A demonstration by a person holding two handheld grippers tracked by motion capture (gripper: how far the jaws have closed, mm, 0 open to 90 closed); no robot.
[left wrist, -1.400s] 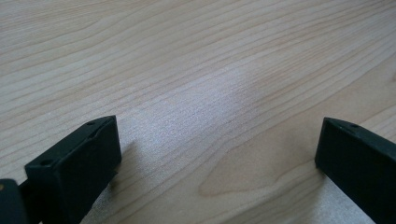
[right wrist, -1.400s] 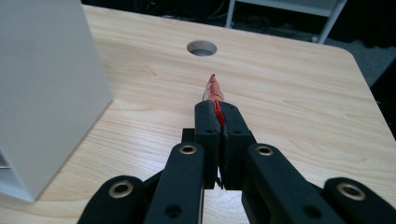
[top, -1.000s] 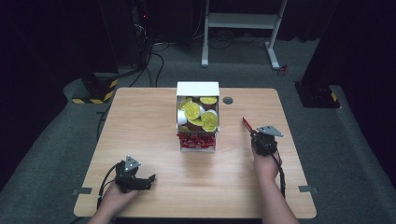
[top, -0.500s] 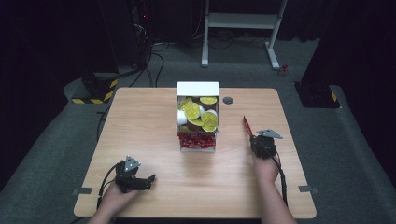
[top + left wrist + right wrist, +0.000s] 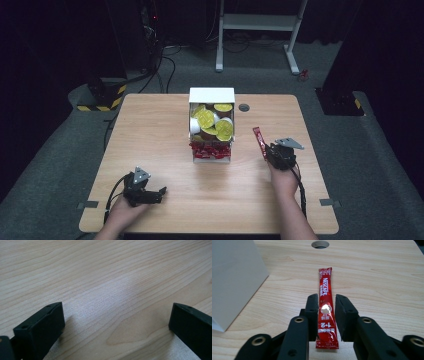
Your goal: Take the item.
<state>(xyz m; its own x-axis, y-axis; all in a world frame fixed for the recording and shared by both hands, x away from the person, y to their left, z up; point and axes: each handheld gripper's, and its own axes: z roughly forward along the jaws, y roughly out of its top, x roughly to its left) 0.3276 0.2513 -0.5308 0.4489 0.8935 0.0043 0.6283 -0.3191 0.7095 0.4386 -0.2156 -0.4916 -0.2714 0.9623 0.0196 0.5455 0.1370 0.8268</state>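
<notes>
- Holding a red sachet [image 5: 326, 312], the right tongs [image 5: 326, 315] have their jaws drawn in on it from both sides; the left jaw touches the sachet's edge, and a thin gap shows at the right jaw.
- In the right gripper view the sachet lies lengthwise between the jaws, its far end pointing to 12 o'clock toward a round hole [image 5: 320, 244] in the surface [image 5: 374, 277].
- White print runs along the sachet, and a bright glint sits near its middle.
- A white box [image 5: 233, 277] stands at 10 o'clock from the tongs in that view, well apart from the sachet.
- From the high view the right tongs [image 5: 266, 150] sit at 3 o'clock of the box [image 5: 211, 127], with the sachet [image 5: 259, 142] tilted up and to the left from them.
- The box is open on top: round yellow-lidded cups [image 5: 206, 118] fill its rear part and red sachets [image 5: 210, 149] crowd its front.
- The right hand [image 5: 284, 181] grips the tool from behind, and a cable trails back along the forearm.
- The left tongs [image 5: 161, 192] rest low at 7 o'clock of the box, near the front edge of the surface [image 5: 150, 130], held by the left hand [image 5: 122, 212].
- In the left gripper view the jaws of the left tongs [image 5: 116, 320] stand spread wide apart, with bare wood grain between them.
</notes>
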